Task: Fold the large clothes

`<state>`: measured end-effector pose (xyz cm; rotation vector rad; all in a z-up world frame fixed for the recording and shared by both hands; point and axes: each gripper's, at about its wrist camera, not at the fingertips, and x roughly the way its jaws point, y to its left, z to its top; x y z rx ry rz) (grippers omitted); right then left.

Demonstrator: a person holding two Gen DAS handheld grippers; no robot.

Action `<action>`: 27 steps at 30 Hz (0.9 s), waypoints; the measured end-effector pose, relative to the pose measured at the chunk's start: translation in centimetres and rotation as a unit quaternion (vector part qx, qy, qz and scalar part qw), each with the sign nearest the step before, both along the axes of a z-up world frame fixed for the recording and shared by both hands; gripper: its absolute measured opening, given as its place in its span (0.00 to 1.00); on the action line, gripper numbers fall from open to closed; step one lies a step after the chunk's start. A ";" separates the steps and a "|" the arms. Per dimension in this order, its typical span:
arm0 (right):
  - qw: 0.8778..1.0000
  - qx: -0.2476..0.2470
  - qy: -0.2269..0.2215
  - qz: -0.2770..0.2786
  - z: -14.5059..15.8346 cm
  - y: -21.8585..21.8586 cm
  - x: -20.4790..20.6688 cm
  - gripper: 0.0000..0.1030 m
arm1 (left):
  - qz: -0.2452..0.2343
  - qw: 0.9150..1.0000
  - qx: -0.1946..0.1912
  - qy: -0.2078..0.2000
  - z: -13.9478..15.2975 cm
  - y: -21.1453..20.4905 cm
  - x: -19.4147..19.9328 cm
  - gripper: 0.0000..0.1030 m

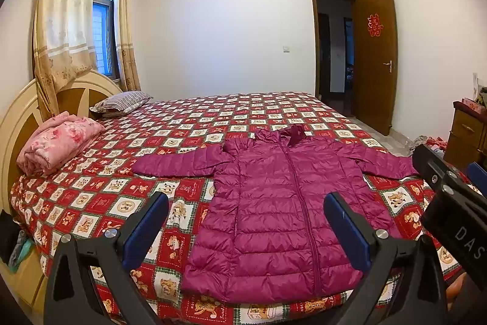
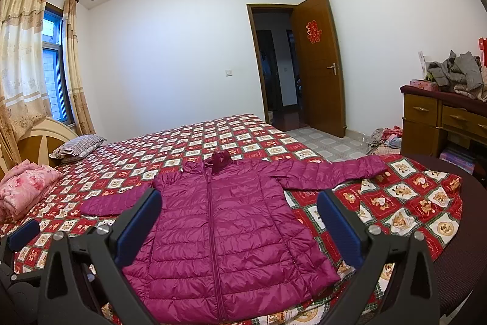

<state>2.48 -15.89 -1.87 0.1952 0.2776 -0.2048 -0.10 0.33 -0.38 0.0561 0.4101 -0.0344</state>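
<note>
The coat (image 1: 274, 203) lies flat on the bed (image 1: 91, 203), front side up, zipped shut. It sits just ahead of both tools and a bit below them. Its hem is the part closest to the tools. Its hood (image 1: 293, 131) is at the far end. One sleeve (image 1: 179, 162) reaches out past the left tool's left side. The other sleeve (image 2: 331, 169) reaches out past the right tool's right side.

The coat looks puffy, soft and light. It will bend anywhere and not hold a shape. Its shiny skin looks slippery, so a thin pinch may slide off. I think a good place to grab is the end of each sleeve, or the two hem corners, where the cloth is thick at the seam.

The left tool (image 1: 246, 230) is spread wide with nothing in it. The right tool (image 2: 240, 229) is also spread wide and holds nothing. Both hang in the air over the near edge of the bed, side by side, pointing across the coat toward the far wall. Neither one touches the coat.

Far to the left tool's left, a pink blanket (image 1: 57, 145) is folded up near a striped pillow (image 1: 121, 101). No fold has been made yet.
</note>
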 end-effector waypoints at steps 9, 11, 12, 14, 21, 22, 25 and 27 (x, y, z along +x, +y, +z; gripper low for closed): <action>1.000 0.000 0.003 0.000 -0.1 -0.1 0.0 1.00 | -0.001 1.000 0.000 -0.002 0.2 0.0 -0.3 0.99; 1.000 0.000 0.003 0.000 -0.1 -0.1 -0.1 1.00 | -0.001 1.000 0.000 -0.001 0.2 0.0 -0.3 0.99; 1.000 0.000 0.002 0.000 -0.2 -0.1 -0.1 1.00 | -0.001 1.000 0.000 -0.001 0.2 -0.1 -0.2 0.99; 1.000 -0.001 0.003 0.000 -0.1 -0.1 0.0 1.00 | -0.001 1.000 0.000 -0.002 0.2 -0.1 -0.3 0.99; 1.000 -0.001 0.004 0.000 -0.1 -0.1 0.0 1.00 | 0.001 1.000 0.000 -0.005 0.3 -0.1 -0.3 0.99; 1.000 -0.002 0.004 -0.001 -0.1 -0.1 0.0 1.00 | 0.001 1.000 0.000 -0.005 0.3 -0.1 -0.3 0.99; 1.000 -0.002 0.005 0.000 -0.4 -0.2 0.0 1.00 | 0.000 1.000 0.000 -0.003 0.3 -0.1 -0.2 0.99; 1.000 -0.003 0.007 -0.001 -0.4 0.2 -0.1 1.00 | 0.000 1.000 0.001 -0.003 0.2 -0.1 -0.2 0.99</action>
